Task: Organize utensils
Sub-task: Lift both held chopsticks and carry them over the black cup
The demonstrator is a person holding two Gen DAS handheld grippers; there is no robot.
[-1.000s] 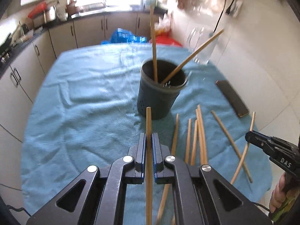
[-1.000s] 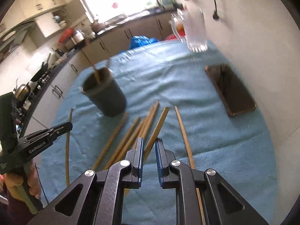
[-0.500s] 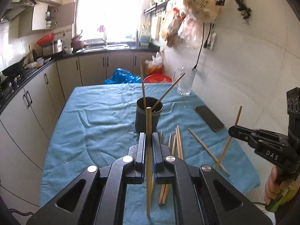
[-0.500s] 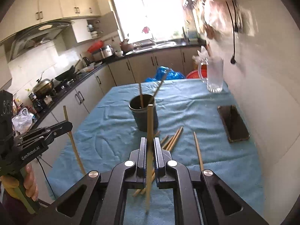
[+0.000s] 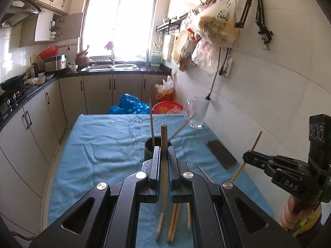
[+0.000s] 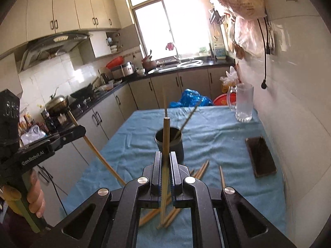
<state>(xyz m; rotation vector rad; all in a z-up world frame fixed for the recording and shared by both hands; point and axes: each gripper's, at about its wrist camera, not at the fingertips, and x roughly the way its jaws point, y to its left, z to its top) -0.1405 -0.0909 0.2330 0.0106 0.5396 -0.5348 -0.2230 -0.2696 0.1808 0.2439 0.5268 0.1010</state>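
Each gripper holds one wooden chopstick upright, well above the blue tablecloth. My left gripper (image 5: 164, 155) is shut on a chopstick (image 5: 164, 140); it also shows at the left of the right wrist view, left gripper (image 6: 79, 130) with its chopstick (image 6: 97, 153) slanting down. My right gripper (image 6: 165, 161) is shut on a chopstick (image 6: 165, 136); from the left wrist it appears as right gripper (image 5: 247, 157) with its chopstick (image 5: 254, 142). The dark utensil cup (image 6: 169, 142) (image 5: 149, 144) stands ahead with two chopsticks in it. Several loose chopsticks (image 6: 201, 170) (image 5: 174, 221) lie on the cloth near me.
A black phone (image 6: 260, 157) lies on the cloth at the right, and a glass mug (image 6: 244, 105) stands at the far right corner by the tiled wall. Kitchen cabinets (image 6: 99, 119) run along the left. A person's hand (image 5: 289, 208) grips the right tool's handle.
Both grippers have risen and tilted up from the table. The right gripper closed on a chopstick and lifted it; the left kept its chopstick. The cup now looks farther and lower.
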